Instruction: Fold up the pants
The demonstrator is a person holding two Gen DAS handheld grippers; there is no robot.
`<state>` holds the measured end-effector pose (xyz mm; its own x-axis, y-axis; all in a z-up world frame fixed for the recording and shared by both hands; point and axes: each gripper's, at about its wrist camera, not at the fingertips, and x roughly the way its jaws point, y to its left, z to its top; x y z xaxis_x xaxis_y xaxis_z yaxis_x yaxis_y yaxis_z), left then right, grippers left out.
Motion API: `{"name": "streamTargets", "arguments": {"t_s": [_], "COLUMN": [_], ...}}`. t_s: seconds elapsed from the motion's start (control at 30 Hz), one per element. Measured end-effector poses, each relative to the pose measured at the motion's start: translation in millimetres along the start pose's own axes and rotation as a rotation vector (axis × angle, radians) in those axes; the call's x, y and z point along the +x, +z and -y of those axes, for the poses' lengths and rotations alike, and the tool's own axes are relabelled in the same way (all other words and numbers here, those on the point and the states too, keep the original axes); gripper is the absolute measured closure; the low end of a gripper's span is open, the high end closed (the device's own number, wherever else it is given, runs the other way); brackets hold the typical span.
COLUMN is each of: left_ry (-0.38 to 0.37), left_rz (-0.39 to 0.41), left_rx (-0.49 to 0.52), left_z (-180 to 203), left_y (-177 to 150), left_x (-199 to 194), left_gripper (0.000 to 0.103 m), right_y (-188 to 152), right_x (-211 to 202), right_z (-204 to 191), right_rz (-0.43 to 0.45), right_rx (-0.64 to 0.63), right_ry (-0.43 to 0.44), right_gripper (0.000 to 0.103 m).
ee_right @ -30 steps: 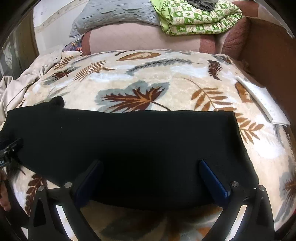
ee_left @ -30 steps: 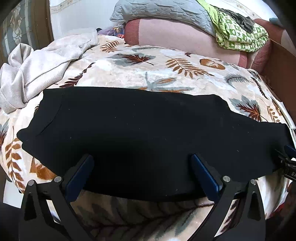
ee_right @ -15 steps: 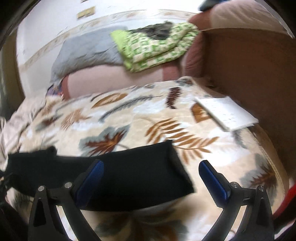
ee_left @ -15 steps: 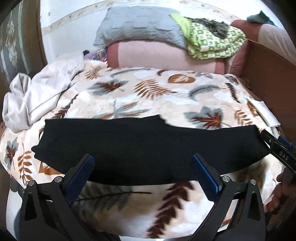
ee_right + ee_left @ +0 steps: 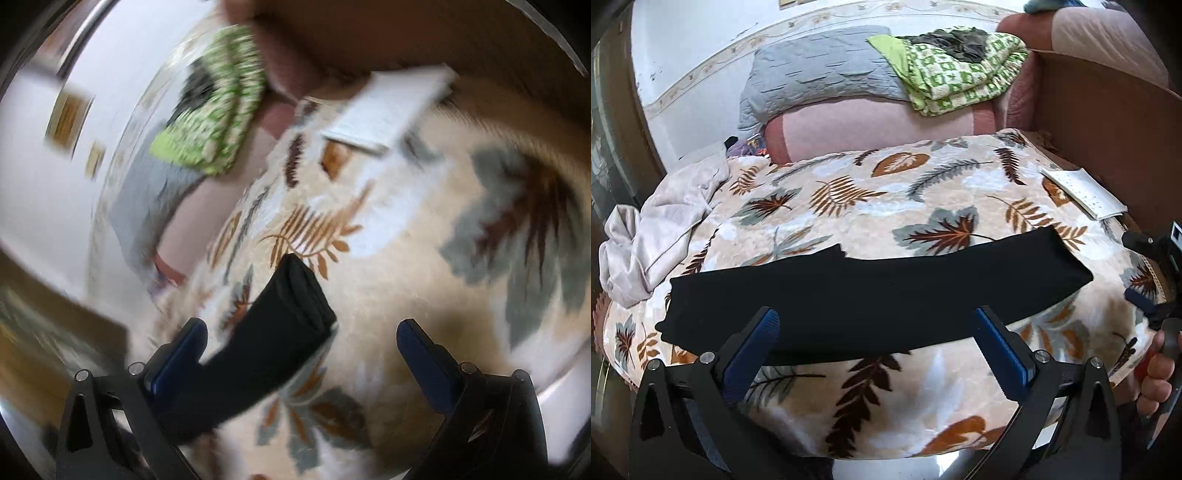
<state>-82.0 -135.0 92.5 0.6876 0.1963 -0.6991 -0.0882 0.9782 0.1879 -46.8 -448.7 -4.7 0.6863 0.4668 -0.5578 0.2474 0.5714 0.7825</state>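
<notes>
While both of my claws hang free above the bed, the black fabric pants (image 5: 871,295) lie on the leaf-patterned fleece blanket (image 5: 886,199) as one long, narrow band running across the near part of the mattress, close to its front edge. My left claw (image 5: 875,343) stands wide apart with nothing between its blue pads, poised just over the near edge of the band, a little left of its middle. My right claw (image 5: 303,354) is also spread wide and empty; its view is smeared by motion, yet I can make out one squared end of the pants (image 5: 291,299) lying between its fingers, not gripped. From the left wrist view I see that right claw (image 5: 1148,273) off the band's right end, with a hand (image 5: 1156,373) on its handle.

I judge the lengthwise fold to be done: the legs seem laid one over the other, edges fairly even, save a small notch on the far edge. What is left, I think, is the crosswise folding, bringing one end over the other once or twice to make a compact bundle. A pale crumpled garment (image 5: 661,229) at the left and a white flat packet (image 5: 1086,192) at the right lie apart from the pants and should not hinder.
</notes>
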Motion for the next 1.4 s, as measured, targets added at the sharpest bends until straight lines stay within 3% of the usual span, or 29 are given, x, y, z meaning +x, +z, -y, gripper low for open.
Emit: {"name": "streamTargets", "arguments": {"t_s": [0.07,0.23,0.43,0.7,0.83,1.03,1.4], "left_ry": [0.0,-0.016,-0.034,-0.06,-0.072,-0.093,-0.118], "left_rz": [0.002,-0.018,-0.039,-0.084,-0.106,-0.118,-0.117], "left_rx": [0.007,0.027,0.047,0.042,0.037,0.048,0.042], "left_z": [8,31,51,65,68,70,43], "left_y": [5,12,19,26,25,19,16], "left_x": [1,12,26,60,74,86,108], "left_gripper": [0.0,0.0,0.0,0.0,0.0,0.0,0.0], "right_y": [0,-2,-3,-2,-3,-5,-12], "right_x": [1,2,7,18,26,29,53], "right_z": [8,10,17,19,17,16,6], "right_rz": [-0.002,-0.003,0.016,-0.017,-0.064,-0.059,-0.134], "right_rx": [0.062,0.043,0.105,0.105,0.096,0.108,0.166], "right_ry": [0.015,0.012,0.02,0.047,0.071,0.083,0.179], "right_gripper": [0.0,0.0,0.0,0.0,0.0,0.0,0.0]}}
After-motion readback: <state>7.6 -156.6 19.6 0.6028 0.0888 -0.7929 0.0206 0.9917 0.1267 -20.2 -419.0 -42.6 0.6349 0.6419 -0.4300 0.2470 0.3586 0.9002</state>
